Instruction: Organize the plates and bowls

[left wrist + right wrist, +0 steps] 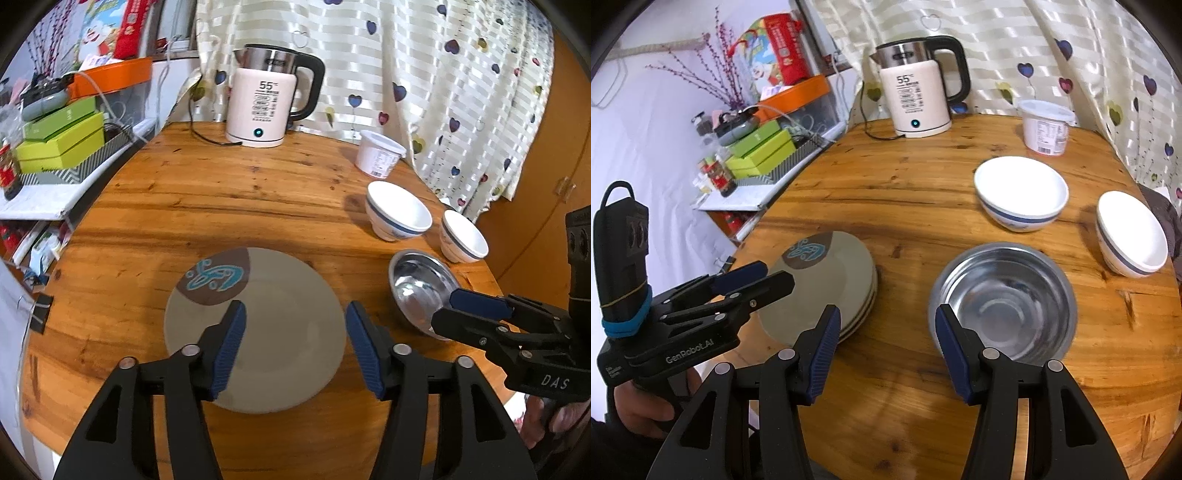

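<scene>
A stack of grey plates (280, 325) with a brown and teal motif lies on the round wooden table (221, 206); it also shows in the right wrist view (831, 273). My left gripper (295, 343) hangs open and empty just above the stack. A steel bowl (1004, 302) sits to the right of the plates, also in the left wrist view (417, 288). My right gripper (886, 350) is open and empty, near the bowl's left rim. Two white bowls with blue bands, one larger (1021, 192) and one smaller (1132, 232), stand behind it.
A white electric kettle (919, 96) with its cord stands at the table's far edge. A white plastic tub (1047, 127) stands beside it. A cluttered shelf with green boxes (761, 151) is to the left. A curtain (424, 74) hangs behind.
</scene>
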`<state>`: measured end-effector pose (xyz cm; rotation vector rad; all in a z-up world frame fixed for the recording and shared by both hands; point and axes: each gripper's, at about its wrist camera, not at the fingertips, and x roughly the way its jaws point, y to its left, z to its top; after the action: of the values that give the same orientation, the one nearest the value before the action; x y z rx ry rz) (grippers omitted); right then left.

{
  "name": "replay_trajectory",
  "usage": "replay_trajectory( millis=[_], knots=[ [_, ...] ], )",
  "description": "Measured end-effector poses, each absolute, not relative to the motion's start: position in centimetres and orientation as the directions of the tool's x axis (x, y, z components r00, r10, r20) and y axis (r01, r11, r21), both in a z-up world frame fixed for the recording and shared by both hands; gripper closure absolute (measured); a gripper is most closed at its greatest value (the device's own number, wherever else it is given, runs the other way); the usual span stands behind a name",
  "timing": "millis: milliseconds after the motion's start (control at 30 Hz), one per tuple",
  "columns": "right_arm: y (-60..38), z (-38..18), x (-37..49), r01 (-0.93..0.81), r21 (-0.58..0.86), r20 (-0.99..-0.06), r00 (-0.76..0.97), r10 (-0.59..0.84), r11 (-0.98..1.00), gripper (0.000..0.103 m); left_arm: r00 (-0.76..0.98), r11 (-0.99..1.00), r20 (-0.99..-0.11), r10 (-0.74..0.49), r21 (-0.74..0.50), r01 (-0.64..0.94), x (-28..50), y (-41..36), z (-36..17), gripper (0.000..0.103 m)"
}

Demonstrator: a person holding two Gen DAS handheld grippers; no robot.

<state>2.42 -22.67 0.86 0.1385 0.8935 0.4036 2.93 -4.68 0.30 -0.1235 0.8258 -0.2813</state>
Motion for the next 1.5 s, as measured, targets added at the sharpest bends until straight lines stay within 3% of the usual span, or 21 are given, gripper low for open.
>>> replay_trajectory(
  millis=[233,1033,1267,1500],
  knots=[
    [-25.1,0.7,2.6,-0.237,0.296,-0.727,0.572,0.379,0.925,0.049,0.617,0.943,-0.716,-0.328,-0.206,0.262,3.9,-6.5,0.2,0.033],
    [-32.7,0.9,5.1,-0.073,0.352,-0.716,0.621,0.319,0.933,0.05,0.561,0.906,-0.725,-0.4,-0.217,0.364,9.1,-12.9,2.0,0.033],
    [-33.8,0.5,7.2,-0.034,0.366,-0.722,0.621,0.307,0.93,0.067,0.523,0.908,-0.753,-0.399,-0.246,0.339,11.8,-14.0,1.6,0.033],
    [-34.4,-0.4,10.2,-0.001,0.395,-0.729,0.609,0.314,0.919,0.074,0.494,0.908,-0.771,-0.402,-0.265,0.326,15.1,-15.0,1.0,0.033]
  ],
)
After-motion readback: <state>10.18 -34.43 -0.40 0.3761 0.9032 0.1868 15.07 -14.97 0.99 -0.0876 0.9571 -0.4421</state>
